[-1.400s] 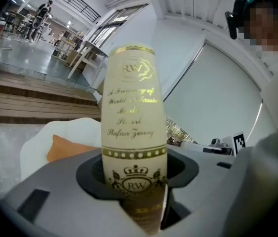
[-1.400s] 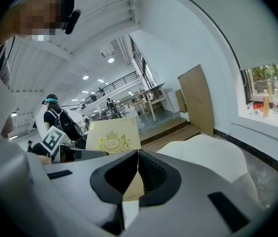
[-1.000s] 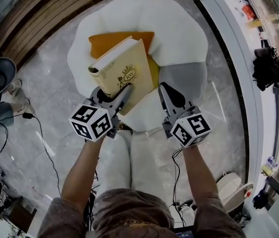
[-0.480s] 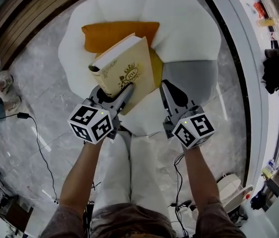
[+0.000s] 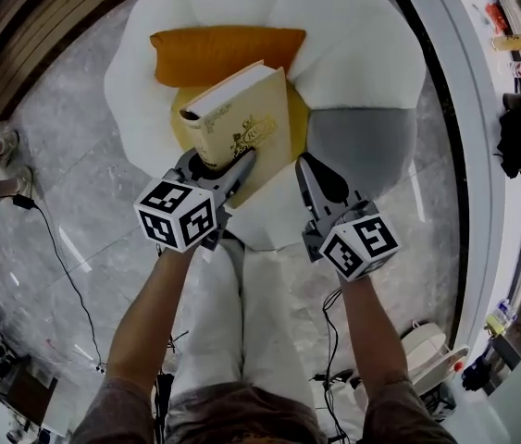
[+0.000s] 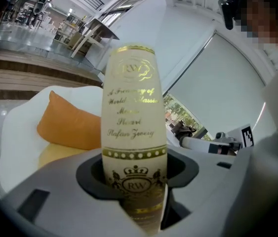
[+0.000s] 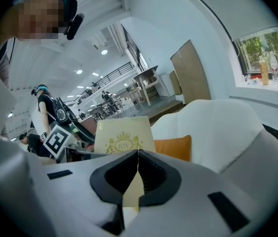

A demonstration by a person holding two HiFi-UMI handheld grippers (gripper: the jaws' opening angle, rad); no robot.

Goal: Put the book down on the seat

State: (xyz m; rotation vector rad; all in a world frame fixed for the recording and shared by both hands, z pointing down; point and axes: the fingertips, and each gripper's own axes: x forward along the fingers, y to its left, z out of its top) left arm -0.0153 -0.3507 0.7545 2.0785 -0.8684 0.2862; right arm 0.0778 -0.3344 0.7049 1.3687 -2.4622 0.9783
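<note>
Book [image 5: 241, 123] clamped in left gripper [image 5: 225, 162], right gripper [image 5: 306, 165] closed, empty, orange cushion [image 5: 223, 52] on seat [image 5: 353, 54] beyond.

The cream book [image 5: 246, 123] with a gold crest is held tilted by its spine over the white seat [image 5: 353, 54].

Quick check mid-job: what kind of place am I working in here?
Probably an open office or lab lobby: polished marble floor, a white lounge chair with an orange cushion, and desks under a railed mezzanine behind.
</note>
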